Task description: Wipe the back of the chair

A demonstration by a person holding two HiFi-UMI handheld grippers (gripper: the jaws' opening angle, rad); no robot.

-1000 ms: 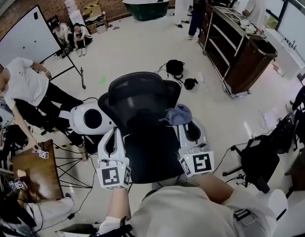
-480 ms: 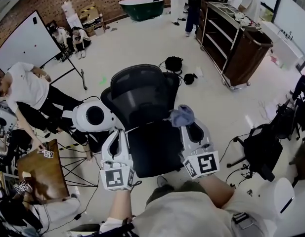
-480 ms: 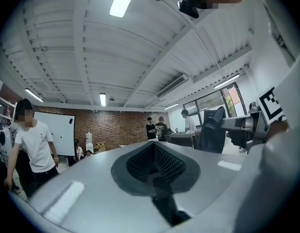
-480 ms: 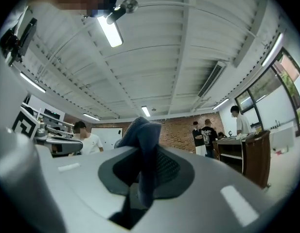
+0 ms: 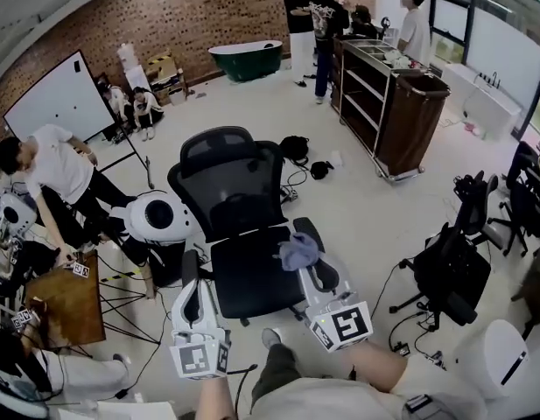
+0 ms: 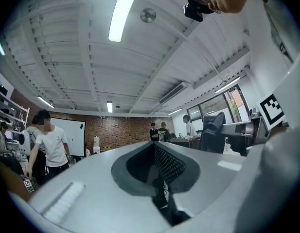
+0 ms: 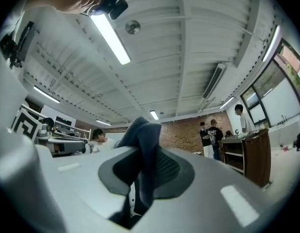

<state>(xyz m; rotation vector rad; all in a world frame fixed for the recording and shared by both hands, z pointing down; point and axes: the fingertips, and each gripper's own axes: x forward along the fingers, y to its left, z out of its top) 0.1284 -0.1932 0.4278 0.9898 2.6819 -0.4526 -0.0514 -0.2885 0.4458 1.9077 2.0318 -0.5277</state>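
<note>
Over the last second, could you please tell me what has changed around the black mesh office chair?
Both grippers drew back towards the person: the right gripper, with the blue-grey cloth, left the black mesh office chair's backrest for the seat's edge; the left gripper retreated to the seat's front corner. Unchanged: cloth clamped, left gripper shut and empty, chair in place.

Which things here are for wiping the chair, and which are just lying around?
For the job:
- black chair
- blue-grey cloth
- right tongs, shut on the cloth
- left tongs, shut with nothing in them

Just lying about:
- white round machine beside the chair
- black bags on the floor
- brown cart
- whiteboard
- green tub
</note>
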